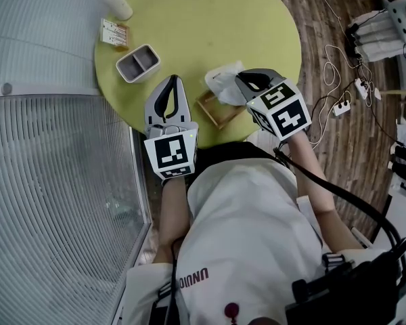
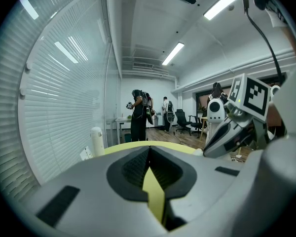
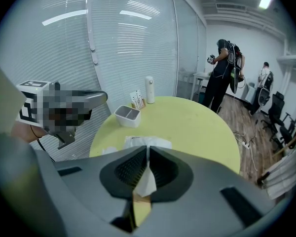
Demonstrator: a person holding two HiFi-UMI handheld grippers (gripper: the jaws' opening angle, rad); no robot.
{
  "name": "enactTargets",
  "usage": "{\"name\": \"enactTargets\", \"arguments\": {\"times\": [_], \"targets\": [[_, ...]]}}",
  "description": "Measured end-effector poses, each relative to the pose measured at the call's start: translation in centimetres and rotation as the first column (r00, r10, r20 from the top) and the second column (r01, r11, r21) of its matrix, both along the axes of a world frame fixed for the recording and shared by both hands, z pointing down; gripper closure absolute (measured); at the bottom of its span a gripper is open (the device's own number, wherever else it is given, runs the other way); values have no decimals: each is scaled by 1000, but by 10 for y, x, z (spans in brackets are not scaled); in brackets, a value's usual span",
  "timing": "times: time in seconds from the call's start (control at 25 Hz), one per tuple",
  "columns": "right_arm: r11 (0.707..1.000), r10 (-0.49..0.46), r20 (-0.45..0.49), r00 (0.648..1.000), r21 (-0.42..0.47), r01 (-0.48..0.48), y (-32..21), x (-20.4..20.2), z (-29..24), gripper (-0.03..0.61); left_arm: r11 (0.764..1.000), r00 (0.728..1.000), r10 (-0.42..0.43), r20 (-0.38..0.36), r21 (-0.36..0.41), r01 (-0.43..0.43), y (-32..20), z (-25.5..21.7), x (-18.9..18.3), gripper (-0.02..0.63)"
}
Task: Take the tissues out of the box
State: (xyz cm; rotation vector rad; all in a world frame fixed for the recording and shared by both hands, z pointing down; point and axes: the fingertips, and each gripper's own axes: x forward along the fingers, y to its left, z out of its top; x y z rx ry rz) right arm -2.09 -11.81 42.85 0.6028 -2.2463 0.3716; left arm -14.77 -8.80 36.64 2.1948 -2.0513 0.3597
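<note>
Pinching a white tissue (image 1: 222,85) between the jaws of the right gripper (image 1: 241,80), just past the far end of the wooden box (image 1: 215,111) on the round table (image 1: 210,19). Holding the left gripper (image 1: 171,80) just left of the box, with jaws pressed together on nothing. Farther left beyond the box, a white divided tray (image 1: 137,63).

One round table (image 1: 257,19) carries one white bottle (image 1: 114,1), one packet holder (image 1: 114,34), one two-compartment tray (image 1: 137,63), one wooden box (image 1: 216,110) and one bunch of white tissue (image 1: 222,85). Two grippers are in view, the left gripper (image 1: 170,81) and the right gripper (image 1: 242,81).
</note>
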Motion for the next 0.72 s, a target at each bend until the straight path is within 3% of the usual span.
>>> {"name": "enactTargets", "arguments": {"times": [0.72], "targets": [[1000, 14, 0, 1000, 18, -14, -5, 2, -6, 546, 1000, 1000, -8, -6, 3, 8, 0, -1, -2, 601]]}}
